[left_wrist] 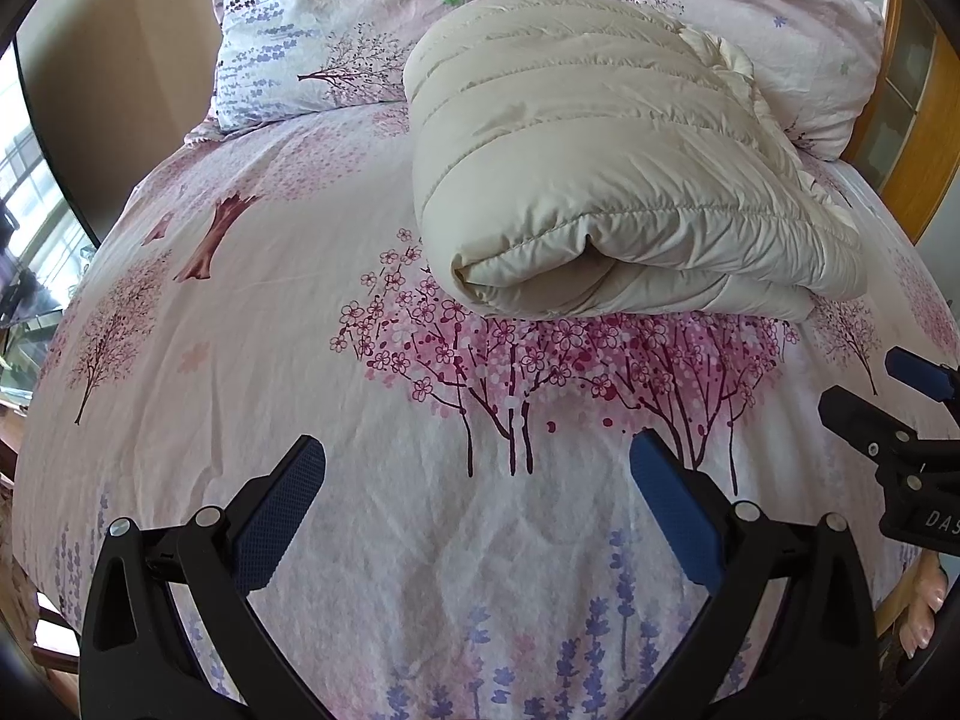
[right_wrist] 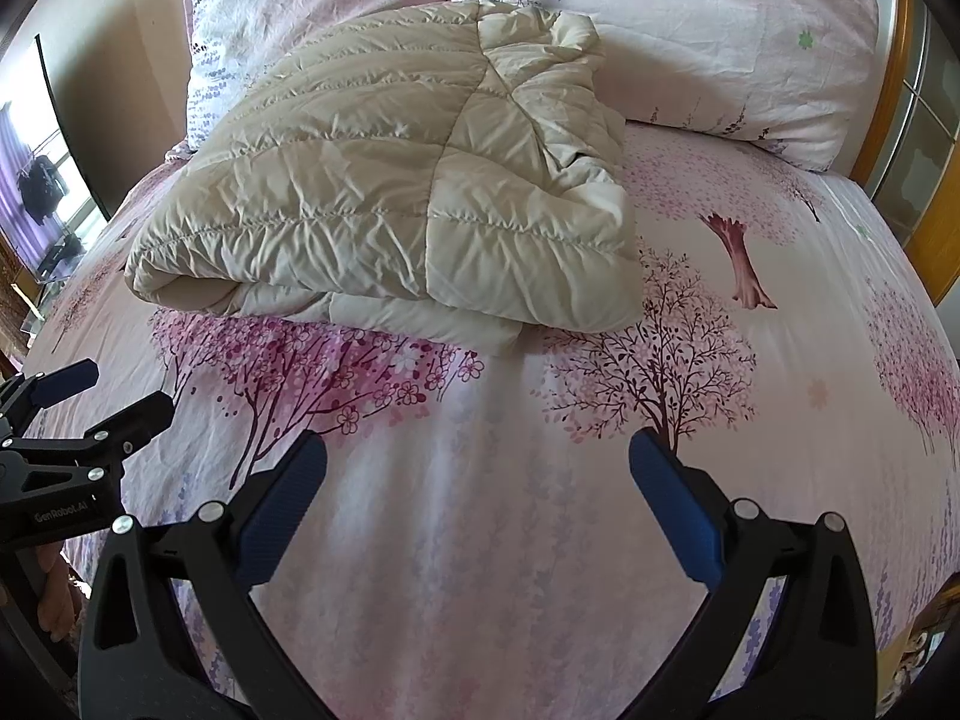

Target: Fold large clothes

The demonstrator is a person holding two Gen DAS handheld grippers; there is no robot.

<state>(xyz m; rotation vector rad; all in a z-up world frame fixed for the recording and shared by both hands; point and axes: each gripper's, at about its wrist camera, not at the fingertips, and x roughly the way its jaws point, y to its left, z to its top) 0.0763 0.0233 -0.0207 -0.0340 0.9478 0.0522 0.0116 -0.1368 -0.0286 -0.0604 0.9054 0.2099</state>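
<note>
One cream quilted jacket (left_wrist: 606,180), folded into a thick bundle, on a bed (left_wrist: 252,396) with a pink sheet printed in blossom trees and lavender. Two pillows at the head of the bed in matching print: one (left_wrist: 312,30) to the left, one (left_wrist: 750,18) to the right, the far end of the jacket just beside or resting against them. Two grippers, both held low over the near part of the sheet, well apart from the jacket.

Puffy, padded fabric with parallel stitched channels running across its width; surface creased and slightly shiny. Near end a rolled fold, with layers stacked and a dark gap between them. In the right wrist view (right_wrist: 390,180), a seam crossing the top panel and a lighter, looser layer lying over the right side, its corner spilling onto the sheet. A ruffled edge along the right side in the left wrist view.

Long axis from the foot of the bed toward the pillows, angled a little; folded end pointing toward the cameras.

Left gripper (left_wrist: 477,474): blue-padded fingers (left_wrist: 282,510) spread wide, holding nothing, bare sheet between them. Right gripper (right_wrist: 477,471): fingers (right_wrist: 672,504) likewise wide apart and empty. Each gripper also seen at the edge of the other's view, side by side.
</note>
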